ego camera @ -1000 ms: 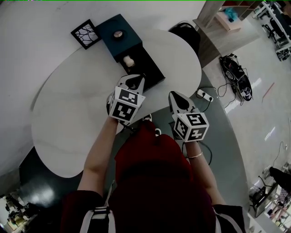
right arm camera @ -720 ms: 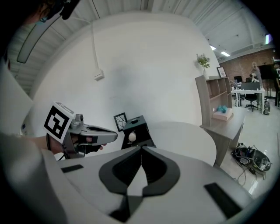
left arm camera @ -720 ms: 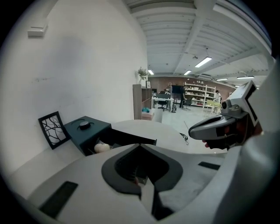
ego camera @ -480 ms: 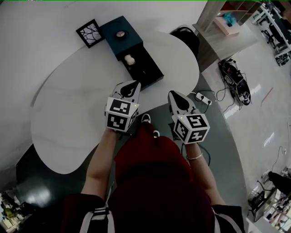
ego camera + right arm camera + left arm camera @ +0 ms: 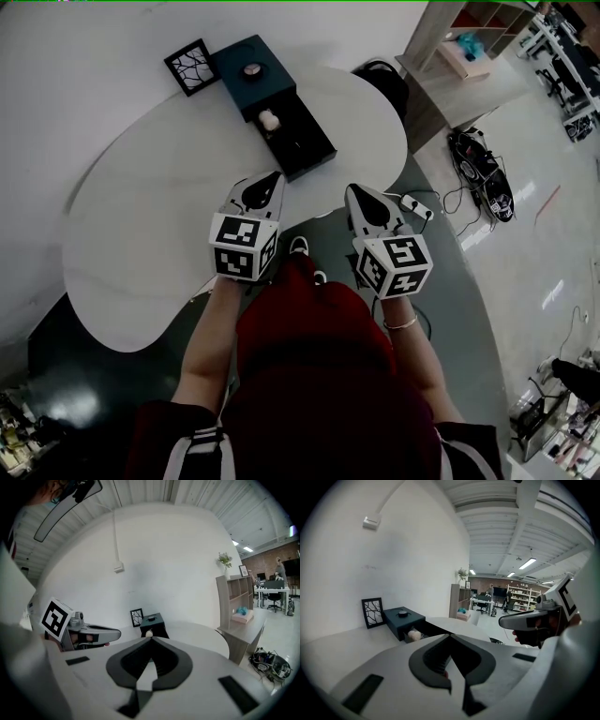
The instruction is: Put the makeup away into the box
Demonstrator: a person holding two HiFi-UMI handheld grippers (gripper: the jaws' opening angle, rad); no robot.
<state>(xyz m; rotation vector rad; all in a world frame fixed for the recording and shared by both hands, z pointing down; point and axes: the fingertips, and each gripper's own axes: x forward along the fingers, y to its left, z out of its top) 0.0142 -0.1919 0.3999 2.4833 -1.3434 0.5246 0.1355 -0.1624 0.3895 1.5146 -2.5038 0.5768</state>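
A dark teal box point(image 5: 251, 67) stands at the far end of the white table point(image 5: 141, 225), and its drawer point(image 5: 302, 141) is pulled out toward me. A beige rounded makeup piece point(image 5: 269, 119) lies in the drawer near the box; it also shows in the left gripper view point(image 5: 414, 634). A small round item point(image 5: 250, 68) sits on the box lid. My left gripper point(image 5: 265, 183) hovers above the table's near edge, short of the drawer, shut and holding nothing point(image 5: 451, 635). My right gripper point(image 5: 361, 195) hangs beside it past the table's edge, shut and holding nothing point(image 5: 151, 639).
A black patterned picture frame point(image 5: 192, 67) leans by the wall left of the box. A wooden shelf unit point(image 5: 450, 47) stands to the right. A power strip point(image 5: 419, 199) and tangled cables point(image 5: 483, 159) lie on the floor. A dark chair point(image 5: 384, 73) stands beyond the table.
Both grippers have drawn back from the drawer toward me and risen. The left one has also rolled, so its marker cube faces differently.
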